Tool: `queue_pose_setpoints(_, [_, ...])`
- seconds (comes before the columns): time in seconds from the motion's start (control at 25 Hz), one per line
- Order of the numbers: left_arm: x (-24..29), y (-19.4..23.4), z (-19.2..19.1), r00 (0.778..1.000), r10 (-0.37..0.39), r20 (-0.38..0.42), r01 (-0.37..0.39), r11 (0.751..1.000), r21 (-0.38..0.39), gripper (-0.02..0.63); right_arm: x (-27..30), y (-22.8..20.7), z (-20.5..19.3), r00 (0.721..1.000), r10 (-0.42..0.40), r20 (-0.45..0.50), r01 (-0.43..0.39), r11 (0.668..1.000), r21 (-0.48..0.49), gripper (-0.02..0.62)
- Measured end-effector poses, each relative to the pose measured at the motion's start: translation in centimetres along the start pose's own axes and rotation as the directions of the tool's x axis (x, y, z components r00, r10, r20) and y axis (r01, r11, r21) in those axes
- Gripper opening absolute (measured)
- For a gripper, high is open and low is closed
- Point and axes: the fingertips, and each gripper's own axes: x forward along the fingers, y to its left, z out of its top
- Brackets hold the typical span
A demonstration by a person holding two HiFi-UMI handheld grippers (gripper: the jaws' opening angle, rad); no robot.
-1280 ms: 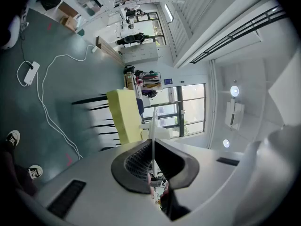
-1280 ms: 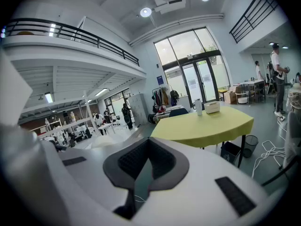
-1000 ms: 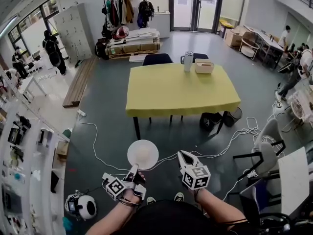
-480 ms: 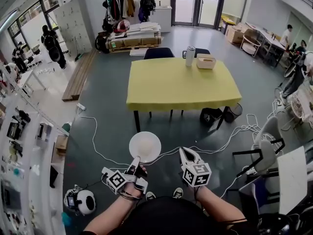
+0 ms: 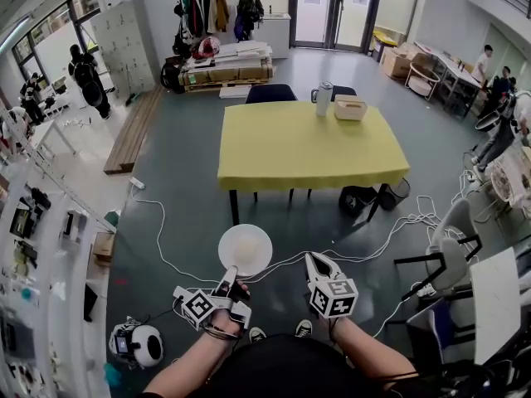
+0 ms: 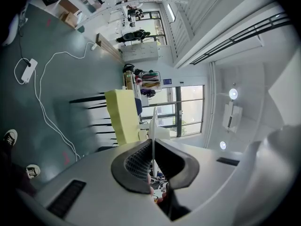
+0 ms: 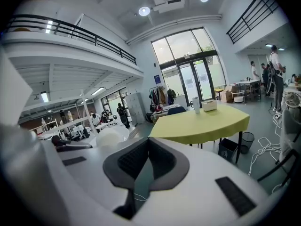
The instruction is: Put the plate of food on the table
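Note:
A white round plate (image 5: 245, 249) with pale food on it is held level over the grey floor. My left gripper (image 5: 228, 274) is shut on the plate's near rim. In the left gripper view the plate (image 6: 153, 125) shows edge-on as a thin white line between the pads of the left gripper (image 6: 152, 153). My right gripper (image 5: 311, 260) hangs beside it to the right, shut and empty. From the right gripper (image 7: 147, 144) the plate (image 7: 109, 136) shows at the left. The yellow table (image 5: 311, 148) stands ahead, a few steps away, also seen as the table (image 7: 202, 119) and the table (image 6: 120, 114).
A metal bottle (image 5: 323, 99) and a pale box (image 5: 350, 108) sit at the table's far edge, with a dark chair (image 5: 267, 94) behind. White cables (image 5: 365, 251) trail across the floor. A bin (image 5: 397, 193) stands under the table's right corner, and a white chair (image 5: 452, 247) at the right.
The table has shifted slightly in the view as the person moves. The left gripper still holds the plate in front, and the right gripper keeps its place beside it.

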Motion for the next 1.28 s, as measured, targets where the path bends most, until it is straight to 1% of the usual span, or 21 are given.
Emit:
queue_pose_setpoints(0.2, [-0.6, 0.4, 1.4, 1.000, -0.009, -0.004, 0.009, 1.000, -0.007, 0.023, 0.4, 1.4, -0.4, 1.000, -0.018, 0.001, 0.018, 1.000, 0.001, 0.012])
queue_pose_setpoints(0.28, [-0.8, 0.2, 1.9, 1.000, -0.023, -0.010, 0.023, 1.000, -0.017, 0.023, 0.6, 2.0, -0.6, 1.000, -0.023, 0.000, 0.023, 1.000, 0.002, 0.012])
queue_pose_setpoints(0.4, [-0.9, 0.5, 2.8, 1.000, -0.025, -0.014, 0.025, 1.000, -0.010, 0.023, 1.0, 2.7, -0.8, 1.000, -0.030, 0.004, 0.030, 1.000, 0.001, 0.012])
queue_pose_setpoints(0.56, [-0.4, 0.4, 3.8, 1.000, -0.029, -0.011, 0.029, 0.999, -0.030, 0.023, 1.5, 2.8, -0.4, 0.999, -0.041, 0.007, 0.041, 0.999, 0.002, 0.012])
queue_pose_setpoints(0.68, [0.1, 0.4, 4.5, 1.000, -0.026, -0.006, 0.025, 0.999, -0.027, 0.023, 2.1, 2.6, 0.1, 0.999, -0.041, 0.008, 0.041, 0.999, -0.006, 0.012])
queue_pose_setpoints(1.0, [4.7, 0.6, 5.8, 0.999, -0.048, 0.004, 0.048, 0.998, -0.042, 0.023, 6.6, 0.3, 1.5, 1.000, -0.014, -0.009, 0.014, 1.000, 0.002, 0.012])
queue_pose_setpoints(1.08, [6.3, 0.7, 6.3, 0.999, -0.044, 0.010, 0.044, 0.998, -0.043, 0.023, 8.4, -0.6, 2.5, 1.000, -0.003, -0.009, 0.003, 1.000, 0.001, 0.012])
queue_pose_setpoints(1.28, [11.0, 0.4, 8.0, 0.997, -0.061, 0.040, 0.063, 0.997, -0.047, 0.023, 13.4, -2.4, 5.5, 0.999, 0.039, -0.004, -0.039, 0.999, -0.023, 0.012])
